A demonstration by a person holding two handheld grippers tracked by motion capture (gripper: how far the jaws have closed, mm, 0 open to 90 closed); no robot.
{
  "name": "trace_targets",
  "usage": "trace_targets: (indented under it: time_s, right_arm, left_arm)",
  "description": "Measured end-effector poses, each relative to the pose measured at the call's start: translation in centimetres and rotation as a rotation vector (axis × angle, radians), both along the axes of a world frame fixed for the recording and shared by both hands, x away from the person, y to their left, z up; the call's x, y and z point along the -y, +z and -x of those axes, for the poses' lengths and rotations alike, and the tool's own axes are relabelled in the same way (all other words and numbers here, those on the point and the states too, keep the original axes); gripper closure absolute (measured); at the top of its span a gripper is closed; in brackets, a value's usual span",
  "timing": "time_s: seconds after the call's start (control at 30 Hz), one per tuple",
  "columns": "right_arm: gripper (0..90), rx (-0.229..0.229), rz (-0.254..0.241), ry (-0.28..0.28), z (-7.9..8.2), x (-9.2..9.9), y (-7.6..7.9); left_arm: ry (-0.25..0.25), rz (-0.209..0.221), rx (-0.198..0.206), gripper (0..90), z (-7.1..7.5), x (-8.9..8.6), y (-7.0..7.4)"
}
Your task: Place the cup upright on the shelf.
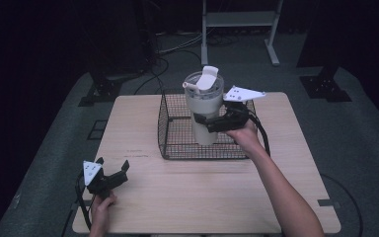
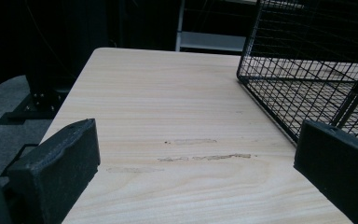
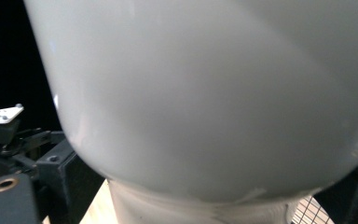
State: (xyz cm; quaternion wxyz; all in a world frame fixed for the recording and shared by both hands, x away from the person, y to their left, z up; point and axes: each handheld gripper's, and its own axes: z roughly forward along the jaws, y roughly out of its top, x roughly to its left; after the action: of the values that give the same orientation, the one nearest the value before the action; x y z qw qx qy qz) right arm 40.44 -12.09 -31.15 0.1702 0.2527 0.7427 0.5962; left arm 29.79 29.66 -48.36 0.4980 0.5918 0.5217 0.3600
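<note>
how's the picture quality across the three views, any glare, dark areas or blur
High view: dim overall, the surroundings near black, the table evenly lit. Left gripper view: sharp on the table grain and wire basket, dark behind. Right gripper view: the white tumbler sits so close it looks soft and featureless, with faint sheen.

Left gripper [image 1: 112,171] is sitting low at the near-left with its jaws spread wide, gripping nothing. Right gripper [image 1: 203,122] is reaching forward on an outstretched forearm, jaws clamping the tumbler [image 1: 203,106].

glossy white tumbler [image 1: 203,106], black wire basket [image 1: 170,140], pale wood-grain table [image 1: 217,192].
</note>
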Motion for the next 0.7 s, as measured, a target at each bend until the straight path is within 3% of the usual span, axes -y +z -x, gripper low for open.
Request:
trace_targets:
  time_s: [0.7]
  right_arm:
    - [7.7,-0.01,0.032,-0.021,-5.2,-3.8,-0.3]
  left_arm:
    - [0.0,0.01,-0.002,0.0,0.0,-0.1,0.0]
